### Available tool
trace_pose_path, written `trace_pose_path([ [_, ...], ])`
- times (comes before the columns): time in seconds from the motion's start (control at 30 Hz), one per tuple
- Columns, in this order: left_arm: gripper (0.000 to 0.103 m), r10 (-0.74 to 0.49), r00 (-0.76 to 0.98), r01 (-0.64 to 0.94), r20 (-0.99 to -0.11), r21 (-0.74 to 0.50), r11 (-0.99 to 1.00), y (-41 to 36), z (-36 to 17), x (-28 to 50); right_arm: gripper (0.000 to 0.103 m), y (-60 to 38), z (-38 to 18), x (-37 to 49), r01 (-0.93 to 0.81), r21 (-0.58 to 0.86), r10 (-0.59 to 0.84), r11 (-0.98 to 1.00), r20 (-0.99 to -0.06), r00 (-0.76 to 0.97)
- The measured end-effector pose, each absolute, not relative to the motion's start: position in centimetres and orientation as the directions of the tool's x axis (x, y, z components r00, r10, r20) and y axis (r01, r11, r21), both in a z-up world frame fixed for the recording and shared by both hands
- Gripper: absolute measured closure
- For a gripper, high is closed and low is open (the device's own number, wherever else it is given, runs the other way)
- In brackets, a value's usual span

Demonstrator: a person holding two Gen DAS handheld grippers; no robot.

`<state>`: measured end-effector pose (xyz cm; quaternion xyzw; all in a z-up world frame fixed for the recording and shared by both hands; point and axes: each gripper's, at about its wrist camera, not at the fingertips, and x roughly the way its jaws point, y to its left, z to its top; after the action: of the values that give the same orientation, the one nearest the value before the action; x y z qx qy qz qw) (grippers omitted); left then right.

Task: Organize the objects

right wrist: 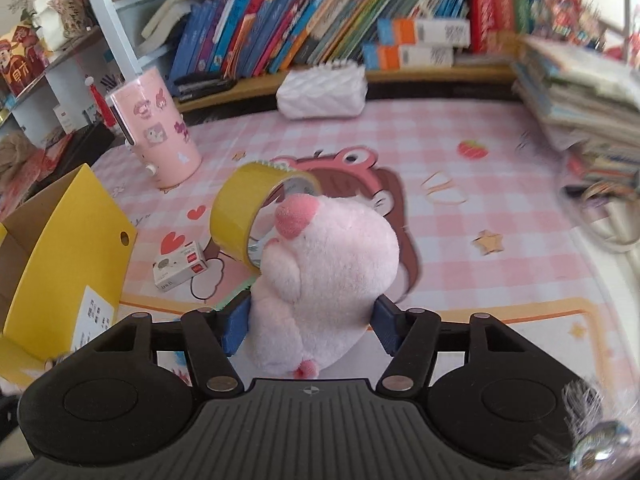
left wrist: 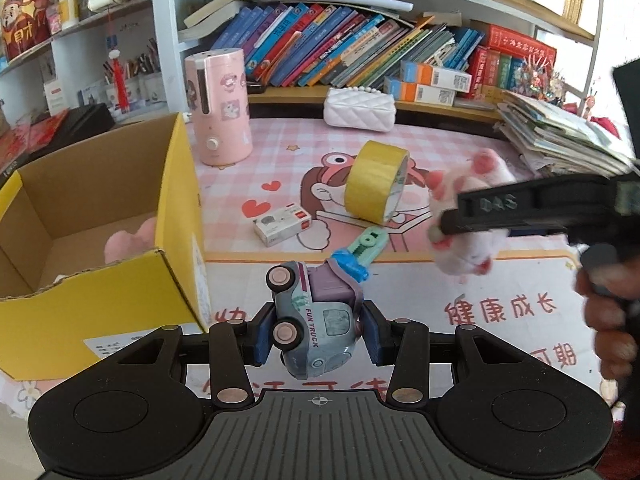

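My left gripper (left wrist: 316,332) is shut on a grey-blue toy truck (left wrist: 316,316) marked FUN TRUCK, which is tipped on its side above the mat, just right of an open yellow cardboard box (left wrist: 176,216). My right gripper (right wrist: 312,320) is shut on a pale pink plush toy (right wrist: 328,264), its blue pads (right wrist: 236,324) pressed against the plush's sides. The left wrist view shows that plush (left wrist: 472,184) at the right with a black finger (left wrist: 520,206) across it. Something pink and soft (left wrist: 128,244) lies inside the box.
On the pink checked mat lie a yellow tape roll (left wrist: 376,184), a small white carton (left wrist: 282,224) and a green-and-blue toy (left wrist: 364,252). A pink humidifier (left wrist: 220,108), a white quilted purse (left wrist: 360,110) and a book pile (left wrist: 560,132) stand behind. A hand (left wrist: 608,320) is at right.
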<state>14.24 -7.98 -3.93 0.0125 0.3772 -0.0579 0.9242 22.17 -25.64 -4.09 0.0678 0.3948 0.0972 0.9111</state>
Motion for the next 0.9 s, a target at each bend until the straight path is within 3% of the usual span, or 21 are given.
trace_pose_path([
  [0.53, 0.060, -0.235, 0.753, 0.232, -0.615, -0.086, 0.969, -4.8, -2.2, 10.2, 0.043, -24.1, -1.5, 13.2, -0.054, 0.051, 0.074, 0.997, -0.654, 0.753],
  [0.9, 0.060, -0.217, 0.759, 0.179, -0.614, -0.125, 0.976, 1.2, -1.6, 5.0, 0.043, -19.1, -1.5, 6.4, -0.083, 0.045, 0.092, 0.996, -0.686, 0.722],
])
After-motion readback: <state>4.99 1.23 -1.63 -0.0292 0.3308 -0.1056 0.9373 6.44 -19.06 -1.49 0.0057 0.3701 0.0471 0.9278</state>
